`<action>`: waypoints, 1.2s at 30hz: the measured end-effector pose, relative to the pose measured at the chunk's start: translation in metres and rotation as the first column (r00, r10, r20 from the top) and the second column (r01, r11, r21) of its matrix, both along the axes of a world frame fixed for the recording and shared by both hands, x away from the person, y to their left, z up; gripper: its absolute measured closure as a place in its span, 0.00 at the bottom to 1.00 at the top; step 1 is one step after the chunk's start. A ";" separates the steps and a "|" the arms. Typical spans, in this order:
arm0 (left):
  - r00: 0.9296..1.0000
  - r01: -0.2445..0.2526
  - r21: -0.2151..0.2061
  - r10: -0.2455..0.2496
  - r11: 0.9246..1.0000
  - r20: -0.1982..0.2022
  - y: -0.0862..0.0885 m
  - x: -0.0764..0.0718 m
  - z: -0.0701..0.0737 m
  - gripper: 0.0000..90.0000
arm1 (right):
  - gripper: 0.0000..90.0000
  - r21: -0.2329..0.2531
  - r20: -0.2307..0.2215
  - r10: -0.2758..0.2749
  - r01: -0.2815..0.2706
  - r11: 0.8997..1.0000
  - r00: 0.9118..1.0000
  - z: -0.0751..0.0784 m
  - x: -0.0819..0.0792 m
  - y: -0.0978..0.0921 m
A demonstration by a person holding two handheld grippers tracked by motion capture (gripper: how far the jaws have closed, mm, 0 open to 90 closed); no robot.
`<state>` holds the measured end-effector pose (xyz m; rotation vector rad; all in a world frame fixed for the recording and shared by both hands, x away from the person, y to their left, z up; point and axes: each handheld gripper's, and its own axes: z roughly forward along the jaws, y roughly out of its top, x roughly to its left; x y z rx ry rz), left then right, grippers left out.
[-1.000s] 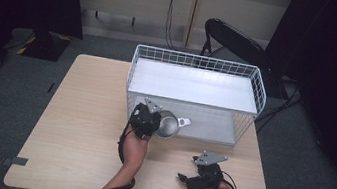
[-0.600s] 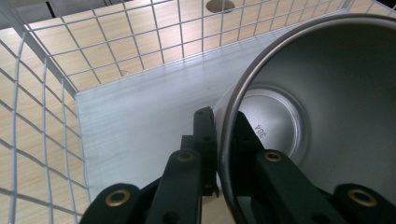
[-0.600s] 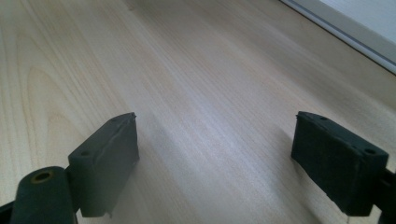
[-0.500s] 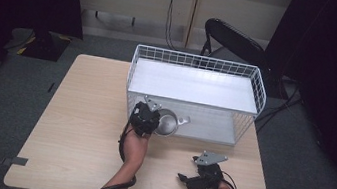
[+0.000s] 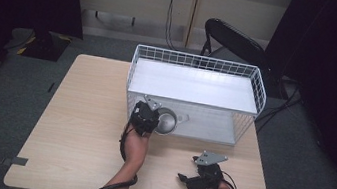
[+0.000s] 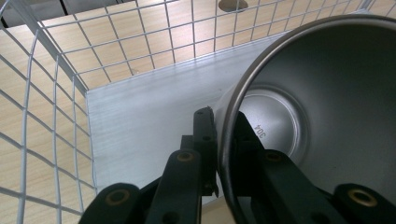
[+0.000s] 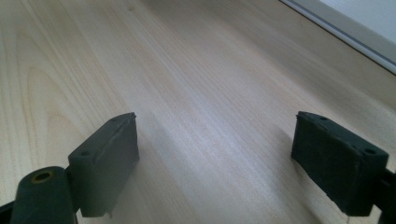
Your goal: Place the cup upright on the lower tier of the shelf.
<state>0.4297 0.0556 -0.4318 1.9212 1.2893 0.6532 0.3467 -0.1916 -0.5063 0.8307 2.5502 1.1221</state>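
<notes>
Left claw [image 5: 149,116], from the high view, holds a steel cup [image 5: 166,121] at the near left of the wire basket [image 5: 201,60]; the right claw [image 5: 202,173] rests apart on the surface [image 5: 80,127]. From the left gripper view, its jaws clamp the cup's rim [image 6: 224,140] above the basket floor [image 6: 149,112]. From the right gripper view, jaws stand wide, empty. I judge placing is in hand; next, lower and release.

Brushed metal cup [image 6: 327,116], white wire basket [image 5: 197,61], matt wood table [image 5: 76,126].
</notes>
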 end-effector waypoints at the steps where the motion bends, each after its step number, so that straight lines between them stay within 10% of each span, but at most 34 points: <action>1: 1.000 -0.002 0.001 0.002 1.000 0.000 0.000 0.000 0.000 0.94 | 0.15 0.000 0.000 0.000 0.000 1.000 1.000 0.000 0.000 0.000; 36: 0.999 -0.016 -0.044 0.018 0.999 0.051 0.000 -0.001 0.008 0.80 | 0.15 0.000 0.001 -0.001 0.001 1.000 1.000 0.000 0.000 0.000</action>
